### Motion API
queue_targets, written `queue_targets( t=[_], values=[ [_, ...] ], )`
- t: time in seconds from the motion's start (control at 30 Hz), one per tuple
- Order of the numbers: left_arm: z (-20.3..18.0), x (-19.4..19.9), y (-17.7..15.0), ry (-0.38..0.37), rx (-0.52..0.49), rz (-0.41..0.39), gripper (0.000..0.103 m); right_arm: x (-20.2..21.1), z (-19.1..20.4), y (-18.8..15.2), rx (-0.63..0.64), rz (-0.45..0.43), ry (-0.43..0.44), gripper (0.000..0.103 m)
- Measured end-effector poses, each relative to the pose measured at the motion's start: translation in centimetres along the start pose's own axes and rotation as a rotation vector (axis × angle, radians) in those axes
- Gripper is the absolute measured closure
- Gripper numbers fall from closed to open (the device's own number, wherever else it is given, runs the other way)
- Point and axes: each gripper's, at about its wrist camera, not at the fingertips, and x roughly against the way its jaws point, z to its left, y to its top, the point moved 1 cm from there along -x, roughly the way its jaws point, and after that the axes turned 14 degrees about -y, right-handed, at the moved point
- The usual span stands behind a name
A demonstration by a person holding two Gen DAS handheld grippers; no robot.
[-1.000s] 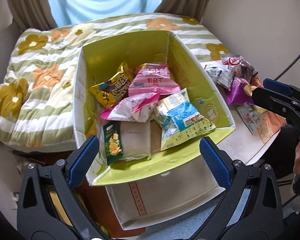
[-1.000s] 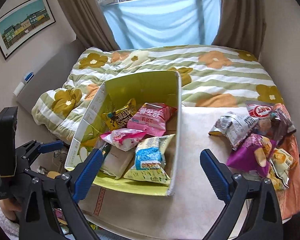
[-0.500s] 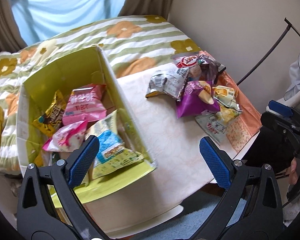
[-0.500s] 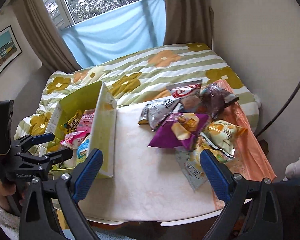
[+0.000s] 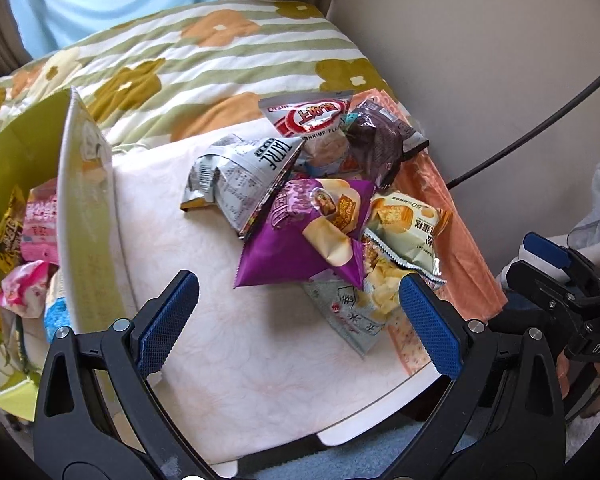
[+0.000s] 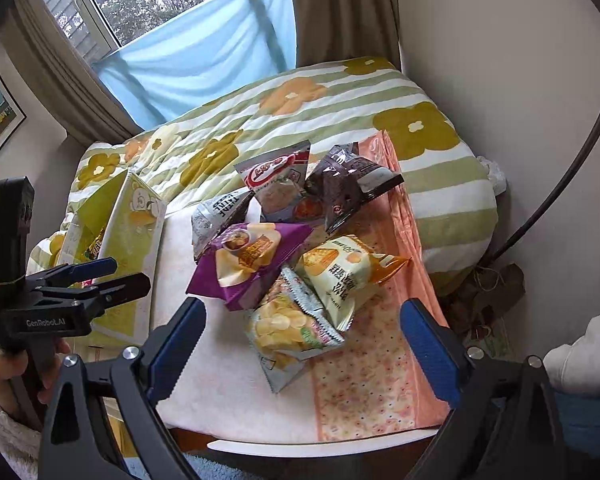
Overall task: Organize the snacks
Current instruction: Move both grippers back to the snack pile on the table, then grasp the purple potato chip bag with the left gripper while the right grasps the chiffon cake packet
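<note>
Snack packets: loose heap on white tabletop (image 5: 228,368), right of yellow-green cardboard box (image 5: 86,240) already holding several packets. Purple crinkly foil chip bag (image 5: 300,240) tops heap. Both views swung off box within last second, now centred on heap; judgement: next pick being lined up, sorting part done. Left gripper (image 5: 298,320): blue-padded jaws wide apart, empty, above near edge of heap. Right gripper (image 6: 304,346): likewise apart, empty. Legible: "SHRIMP FLA" on white-red bag (image 5: 308,118); "50%" on pale yellow packet (image 5: 408,228); "GenRobot.AI" on left gripper body.
</note>
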Motion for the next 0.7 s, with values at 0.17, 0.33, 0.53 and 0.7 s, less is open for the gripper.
queue_targets(
  t=[0.17,0.33,0.53,0.7],
  values=[
    [0.4,-3.6,1.4,0.002,0.067,0.037,0.003,-3.0,-0.8,1.0,0.070,0.031,0.009,0.006],
    [1.8,-6.9,2.8,0.016,0.107,0.070,0.003,-6.2,-0.8,1.8,0.129,0.046,0.010,0.006],
    [3.8,-10.2,3.0,0.013,0.147,0.123,0.003,-9.2,-0.1,2.8,0.223,0.055,-0.005,0.006],
    [4.7,-11.7,3.1,-0.013,0.180,0.145,0.003,-11.1,1.0,2.9,0.339,0.075,-0.026,0.006]
  ],
)
